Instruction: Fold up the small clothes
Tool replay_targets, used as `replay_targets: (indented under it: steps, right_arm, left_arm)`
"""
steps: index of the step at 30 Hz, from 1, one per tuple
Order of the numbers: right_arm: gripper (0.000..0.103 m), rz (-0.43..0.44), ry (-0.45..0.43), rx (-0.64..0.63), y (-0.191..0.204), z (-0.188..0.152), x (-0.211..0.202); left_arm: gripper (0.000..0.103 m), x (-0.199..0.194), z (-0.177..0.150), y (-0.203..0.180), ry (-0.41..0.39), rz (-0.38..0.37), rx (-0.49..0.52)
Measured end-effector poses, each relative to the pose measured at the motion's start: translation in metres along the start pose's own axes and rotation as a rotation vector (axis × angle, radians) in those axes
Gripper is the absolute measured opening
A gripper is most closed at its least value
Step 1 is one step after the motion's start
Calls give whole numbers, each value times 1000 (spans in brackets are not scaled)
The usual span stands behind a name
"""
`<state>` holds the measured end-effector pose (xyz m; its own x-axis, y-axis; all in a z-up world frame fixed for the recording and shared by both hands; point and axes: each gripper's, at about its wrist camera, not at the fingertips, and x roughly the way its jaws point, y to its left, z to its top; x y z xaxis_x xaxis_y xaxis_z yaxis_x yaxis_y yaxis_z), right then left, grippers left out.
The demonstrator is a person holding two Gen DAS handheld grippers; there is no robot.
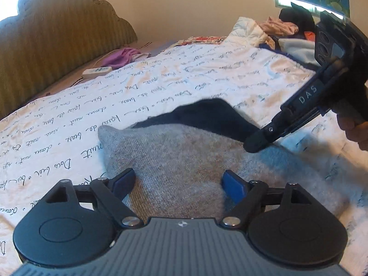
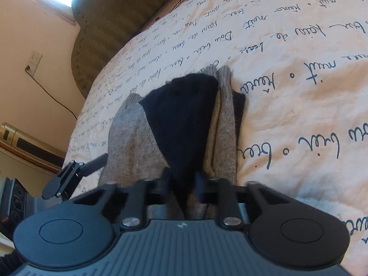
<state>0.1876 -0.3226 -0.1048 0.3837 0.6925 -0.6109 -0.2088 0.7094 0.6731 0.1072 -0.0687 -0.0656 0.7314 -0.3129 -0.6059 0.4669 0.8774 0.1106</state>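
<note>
A grey knitted garment [image 1: 184,156] with a black part [image 1: 207,112] lies on the white quilt [image 1: 115,96] printed with script. My left gripper [image 1: 178,184] hovers low over the garment's near grey area, open, its blue pads [image 1: 233,187] wide apart and gripping nothing. My right gripper [image 1: 254,145] comes in from the right, a hand behind it, with its tip at the garment's edge. In the right wrist view my right gripper [image 2: 182,181] is shut on a lifted fold of the garment [image 2: 184,119], black and grey cloth running between the fingers. A finger of my left gripper [image 2: 94,163] shows at the left.
An olive padded headboard [image 1: 57,34] stands at the far left. Near it lie a white remote [image 1: 96,71] and a purple cloth [image 1: 124,55]. A pile of clothes [image 1: 276,32] sits at the far right. A wall socket with a cable [image 2: 32,64] is beside the bed.
</note>
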Motion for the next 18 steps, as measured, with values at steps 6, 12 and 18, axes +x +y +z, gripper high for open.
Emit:
replay_targets:
  steps: [6,12,18]
  right_arm:
    - [3,-64,-10,-3,-15,-9,-8]
    - [8,-34,-85,2,0,1,-31]
    - [30,61,-236,3,29,42,-22]
  left_arm:
    - [88,21,2,-6,74,-43,8]
    - [85,4,4,-2,33,-71,-1]
    - [88,33,38,1,28,9,61]
